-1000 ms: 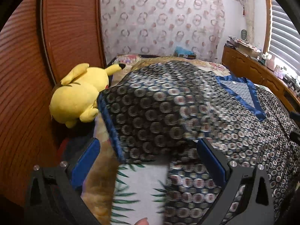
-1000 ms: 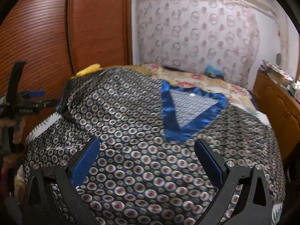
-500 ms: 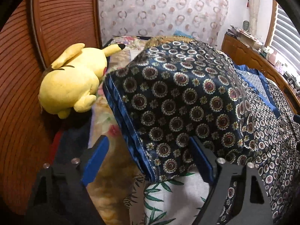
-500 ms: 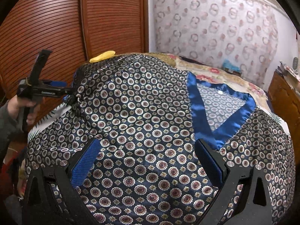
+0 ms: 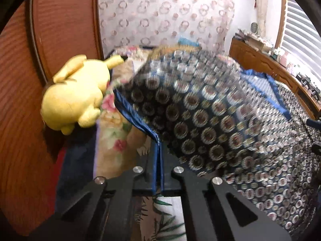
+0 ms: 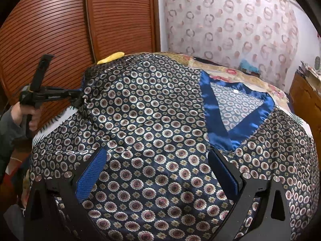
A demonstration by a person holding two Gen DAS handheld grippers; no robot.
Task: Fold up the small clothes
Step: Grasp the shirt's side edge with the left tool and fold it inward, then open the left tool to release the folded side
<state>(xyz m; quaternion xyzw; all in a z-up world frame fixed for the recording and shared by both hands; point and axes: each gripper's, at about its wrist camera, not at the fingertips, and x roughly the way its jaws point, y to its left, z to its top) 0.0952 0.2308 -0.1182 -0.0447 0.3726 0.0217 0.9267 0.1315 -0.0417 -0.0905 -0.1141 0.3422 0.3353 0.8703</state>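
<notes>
we see our right gripper (image 6: 156, 172) low in the frame, blue pads apart over a dark circle-patterned satin top (image 6: 152, 120) with a blue v-neck, spread on the bed (image 6: 230, 71). at far left, our left gripper (image 6: 79, 96) pinches the top's bunched sleeve edge, a hand (image 6: 26, 114) on its handle.

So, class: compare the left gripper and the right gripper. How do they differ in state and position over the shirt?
The left gripper has just closed its jaws on the shirt's blue sleeve hem; the right gripper is open, gripping nothing. The left gripper is at the shirt's edge near the yellow plush; the right gripper is over the middle, below the V-neck. Both have black frames.
</notes>
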